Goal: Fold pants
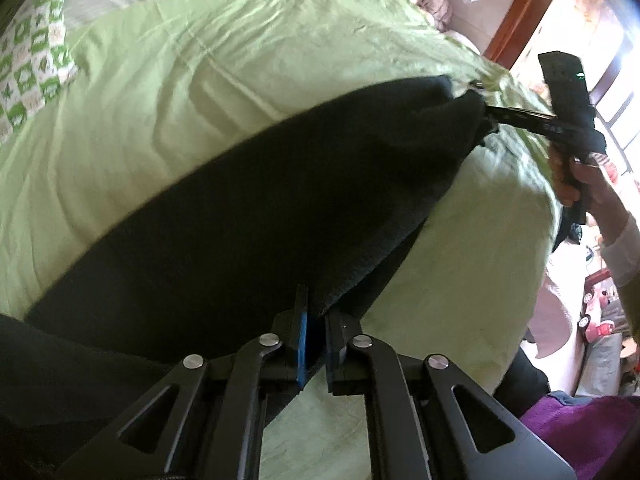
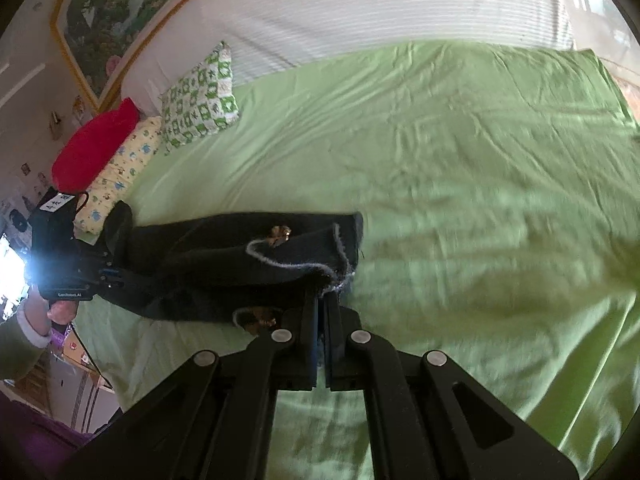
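**Pants held at both ends above the sheet**

Left wrist view, nearest first: the left gripper [image 1: 316, 320] had its jaws drawn narrow, pinching a dark edge of the pants [image 1: 248, 208] between the blue pads [image 1: 303, 350]. From that pinch the cloth ran away up and to the right as one broad dark band, stretched over the green sheet [image 1: 200, 80]. More dark fabric lay bunched at the lower left of the frame. At the far end of the band the right gripper [image 1: 486, 114] had the other edge clamped; the right hand [image 1: 580, 184] on its handle showed beyond, with a white cuff.

Right wrist view: the right gripper [image 2: 321, 300] had its jaws nearly together on a hem with a pale frayed edge. The pants [image 2: 240, 264] stretched leftward from there, doubled in loose layers, to the left gripper [image 2: 110, 272], whose fingertips were hidden in the fabric. The left hand [image 2: 48, 308] held that tool at the frame's left edge.

Farther off: the sheet [image 2: 440, 160] was creased, blurred on the right side. A green-and-white checked pillow [image 2: 200, 96] lay near the head of the bed, beside a yellow printed pillow [image 2: 124, 164] and a red cushion [image 2: 96, 144]. White striped bedding [image 2: 380, 12] lay beyond the sheet. A framed floral picture [image 2: 116, 12] hung on the wall behind.
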`<state>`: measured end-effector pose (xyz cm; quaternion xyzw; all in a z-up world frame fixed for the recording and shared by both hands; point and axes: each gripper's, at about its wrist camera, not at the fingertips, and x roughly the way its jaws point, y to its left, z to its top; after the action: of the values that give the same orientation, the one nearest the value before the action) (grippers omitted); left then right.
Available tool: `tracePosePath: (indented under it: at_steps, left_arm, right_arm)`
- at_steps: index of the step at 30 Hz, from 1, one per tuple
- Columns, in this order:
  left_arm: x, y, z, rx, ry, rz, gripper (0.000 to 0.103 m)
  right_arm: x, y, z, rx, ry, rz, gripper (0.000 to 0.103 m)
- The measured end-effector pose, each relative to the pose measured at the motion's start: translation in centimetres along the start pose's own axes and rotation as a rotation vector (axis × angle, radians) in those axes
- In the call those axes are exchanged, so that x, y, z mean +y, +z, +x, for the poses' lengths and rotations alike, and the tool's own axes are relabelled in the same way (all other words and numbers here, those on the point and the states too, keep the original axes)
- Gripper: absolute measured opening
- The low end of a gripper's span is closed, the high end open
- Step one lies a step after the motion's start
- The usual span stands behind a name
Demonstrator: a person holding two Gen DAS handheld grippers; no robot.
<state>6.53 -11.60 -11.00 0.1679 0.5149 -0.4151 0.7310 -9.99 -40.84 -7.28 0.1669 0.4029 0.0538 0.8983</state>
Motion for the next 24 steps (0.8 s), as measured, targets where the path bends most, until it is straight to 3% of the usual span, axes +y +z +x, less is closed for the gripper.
tracePosePath:
  at_steps: [2, 5, 7, 10, 14, 21, 24]
  left_arm:
    - [0.1, -0.3, 0.2, 0.007, 0.01, -0.019, 0.01]
    - [0.5, -0.8, -0.7, -0.019, -0.014, -0.052, 0.014]
    - [0.9, -1.4, -1.5, -0.037, -0.022, -0.073, 0.016]
    - [1.9, -2.2, -2.7, -0.064, -0.016, -0.113, 0.017]
    - [3.1, -3.4, -4.5, -0.101, 0.007, -0.17, 0.017]
    - [7.0, -5.5, -8.0, -0.159, 0.061, -0.278, 0.018]
    - [8.9, -6.7, -9.4, -0.178, 0.095, -0.325, 0.028]
  right_arm:
    - [0.3, -0.3, 0.0, 0.024, -0.026, 0.01, 0.005]
    - [1.0, -0.2, -1.8, 0.003, -0.117, 0.024, 0.028]
    - [1.5, -0.1, -3.5, -0.051, -0.133, 0.03, 0.046]
    - [2.8, 0.2, -5.7, -0.13, -0.108, 0.033, 0.047]
    - [5.0, 0.8, -6.1, -0.173, -0.002, 0.043, 0.047]
    - [10.2, 1.4, -1.4, -0.126, 0.142, 0.01, 0.047]
    - [12.4, 1.4, 1.1, -0.089, 0.192, 0.0, 0.047]
